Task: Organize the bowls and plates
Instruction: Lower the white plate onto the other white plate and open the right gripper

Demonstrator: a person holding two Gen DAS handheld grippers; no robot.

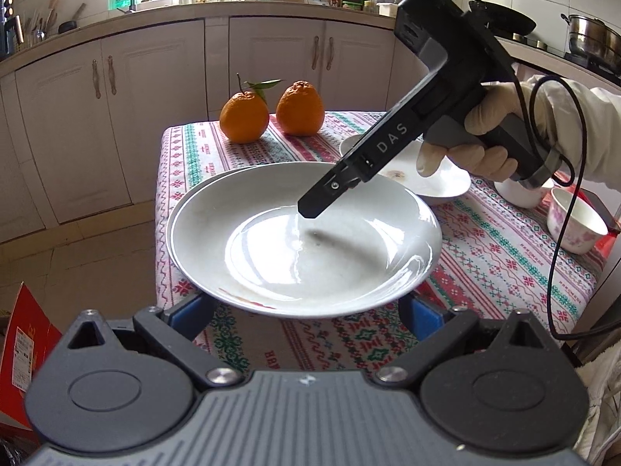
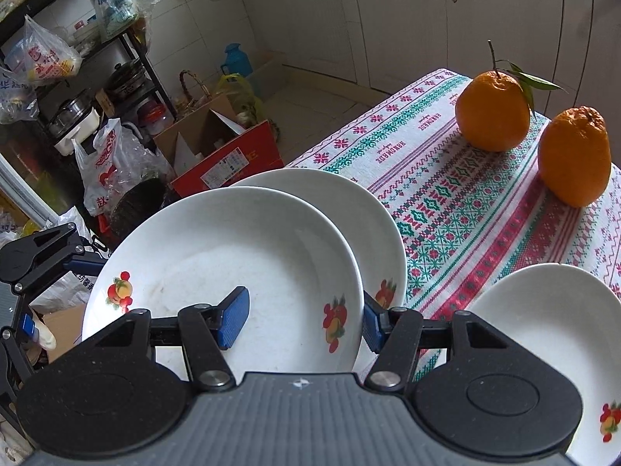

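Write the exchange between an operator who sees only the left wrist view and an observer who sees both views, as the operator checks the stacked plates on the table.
Operator: I see the right claw only from the side. Where do its pads sit?
Observer: The right claw straddles the top plate's rim. One blue pad is inside the dish and the other is outside it, neither pressing.
Operator: How does the plate underneath lie?
Observer: The lower plate pokes out from under the top one on the side nearer the oranges. Both plates carry fruit pictures on their rims.
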